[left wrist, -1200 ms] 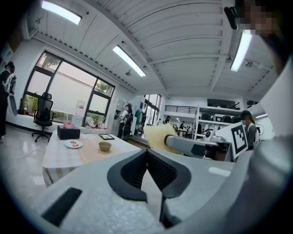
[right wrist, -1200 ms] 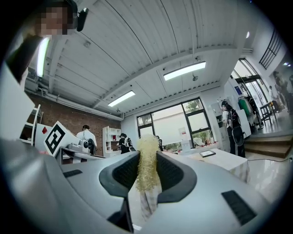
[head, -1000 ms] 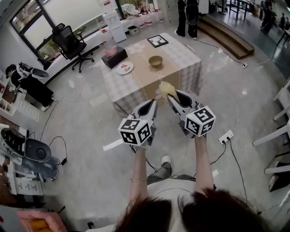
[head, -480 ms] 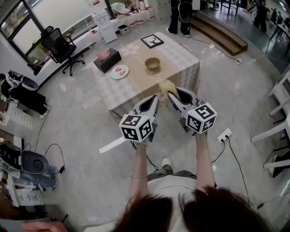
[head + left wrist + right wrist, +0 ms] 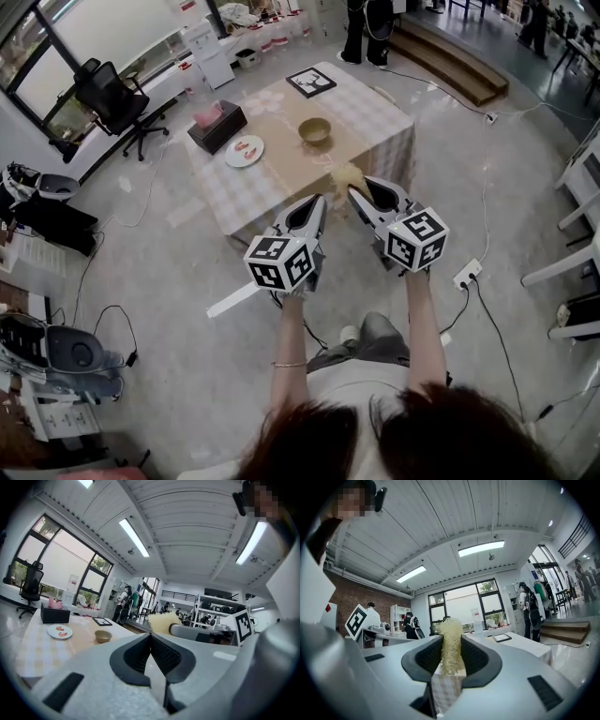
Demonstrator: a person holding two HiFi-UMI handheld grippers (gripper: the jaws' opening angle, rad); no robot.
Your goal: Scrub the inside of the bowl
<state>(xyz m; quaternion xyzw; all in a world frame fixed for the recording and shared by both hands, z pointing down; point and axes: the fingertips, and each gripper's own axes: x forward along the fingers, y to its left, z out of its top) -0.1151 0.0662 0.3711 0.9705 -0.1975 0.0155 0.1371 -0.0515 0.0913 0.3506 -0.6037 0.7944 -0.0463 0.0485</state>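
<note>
The left tongs (image 5: 317,204) are pressed together, empty. The right tongs (image 5: 356,194) pinch a yellow scrubber (image 5: 345,175). The bowl (image 5: 315,130) sits on the desk (image 5: 253,187), well ahead of both tongs. If nothing holds it, the bowl might slide or tip when scrubbed.

A bare stretch of the worktop (image 5: 370,117) is left all round the bowl (image 5: 315,130), so the bowl can be approached from above and from its near side, where only open worktop is found between the bowl and the edge. Left of the bowl, well apart from it, passage is narrowed by a plate (image 5: 245,150) and, farther left of the bowl, by a dark tissue box (image 5: 217,127); beyond the bowl, toward the far corner, a framed card (image 5: 311,82) lies flat. Right of the bowl the worktop is seen bare up to its edge.
</note>
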